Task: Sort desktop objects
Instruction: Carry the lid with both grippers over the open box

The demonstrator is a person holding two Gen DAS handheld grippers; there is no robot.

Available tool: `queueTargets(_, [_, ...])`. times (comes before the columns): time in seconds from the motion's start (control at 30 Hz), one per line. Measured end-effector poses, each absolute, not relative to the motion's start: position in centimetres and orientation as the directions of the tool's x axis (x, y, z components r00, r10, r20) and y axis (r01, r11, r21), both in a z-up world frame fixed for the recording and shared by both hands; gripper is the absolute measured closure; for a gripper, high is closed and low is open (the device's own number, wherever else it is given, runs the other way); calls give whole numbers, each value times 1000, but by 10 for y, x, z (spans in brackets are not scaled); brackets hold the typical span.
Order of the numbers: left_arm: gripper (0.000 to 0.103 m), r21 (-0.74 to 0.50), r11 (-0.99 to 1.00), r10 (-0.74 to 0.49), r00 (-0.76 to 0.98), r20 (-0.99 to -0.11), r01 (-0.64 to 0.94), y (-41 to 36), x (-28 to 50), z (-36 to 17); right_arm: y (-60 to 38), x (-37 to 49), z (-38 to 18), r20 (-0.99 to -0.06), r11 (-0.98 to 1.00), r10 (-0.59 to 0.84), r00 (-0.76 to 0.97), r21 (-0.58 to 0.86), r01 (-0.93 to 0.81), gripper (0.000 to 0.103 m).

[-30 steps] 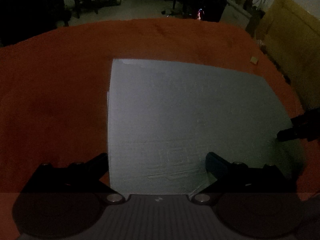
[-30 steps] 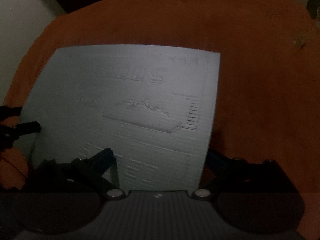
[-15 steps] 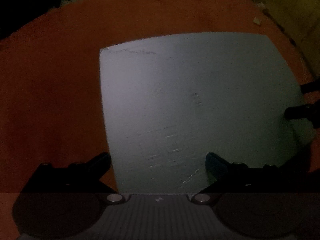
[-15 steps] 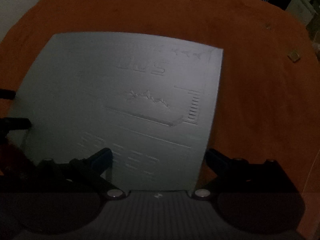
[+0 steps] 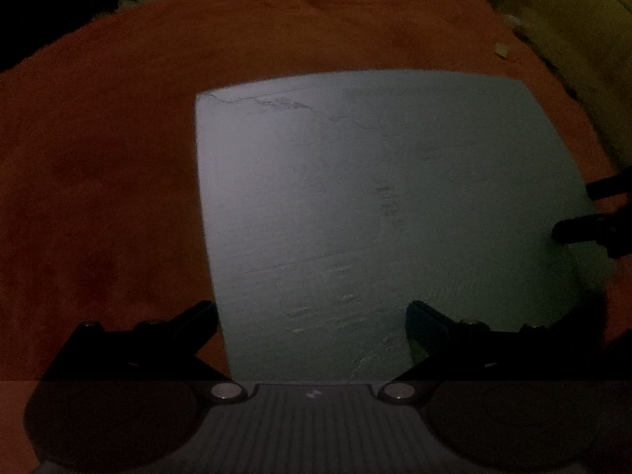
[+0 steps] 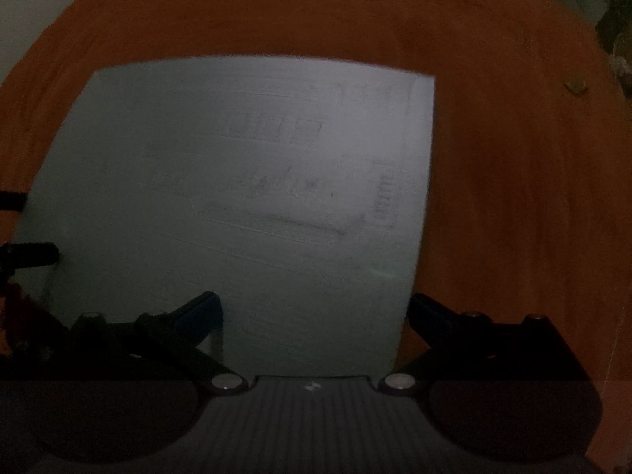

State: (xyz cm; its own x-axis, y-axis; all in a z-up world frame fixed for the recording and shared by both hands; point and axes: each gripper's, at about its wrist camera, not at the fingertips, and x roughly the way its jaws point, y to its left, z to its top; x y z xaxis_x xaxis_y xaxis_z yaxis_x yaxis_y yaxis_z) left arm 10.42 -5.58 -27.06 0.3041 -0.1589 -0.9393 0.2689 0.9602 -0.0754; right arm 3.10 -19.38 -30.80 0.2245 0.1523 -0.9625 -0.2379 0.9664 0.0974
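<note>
**A:** Left claw (image 5: 312, 318) sits spread wide, with 1 finger on the orange cloth of the table (image 5: 118, 181) just off the sheet's left edge and the other over the paper. It grips nothing. Where is the sheet itself?

**B:** The white printed sheet (image 5: 355, 205) lies flat on the table, filling the middle of both views; faint print shows through it. In the left wrist view, the other claw's dark tips reach its right edge.

**A:** And the right claw (image 6: 314, 314)?

**B:** Also released: its left finger rests over the paper, its right finger beyond the sheet's right edge, on the cloth. A small tan scrap (image 6: 575, 86) lies well apart, toward the far right.

**A:** So the step looks like taking up the sheet with both claws.

**B:** I judge so. Thin paper on soft cloth gives little to bite. Each claw probably needs 1 finger slid under an edge before closing, and both should lift evenly so the sheet does not crease or tear.

**A:** Dim light blurs the edges, so go slowly.
</note>
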Motion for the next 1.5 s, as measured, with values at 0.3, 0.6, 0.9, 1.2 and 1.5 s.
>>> queueTargets(0.3, [0,-156,965,-205,232,-951,212,-43,108,-282,-198,31,-318,-962,968,200,185,164,-191,0])
queueTargets(0.6, [1,-154,969,-199,243,-949,191,-40,113,-272,-196,38,-309,-964,973,188,189,156,-169,0])
queueTargets(0.9, [1,-128,974,-196,405,-893,189,-57,130,-241,-160,51,-263,-905,983,96,414,22,-182,0])
queueTargets(1.2, [1,-20,983,-96,417,-904,185,-64,140,-262,-162,73,-292,-916,989,44,399,-15,-144,0])
queueTargets(1.5, [1,-46,994,-88,456,-885,102,-46,135,-264,-194,78,-291,-913,991,91,398,42,-130,0])
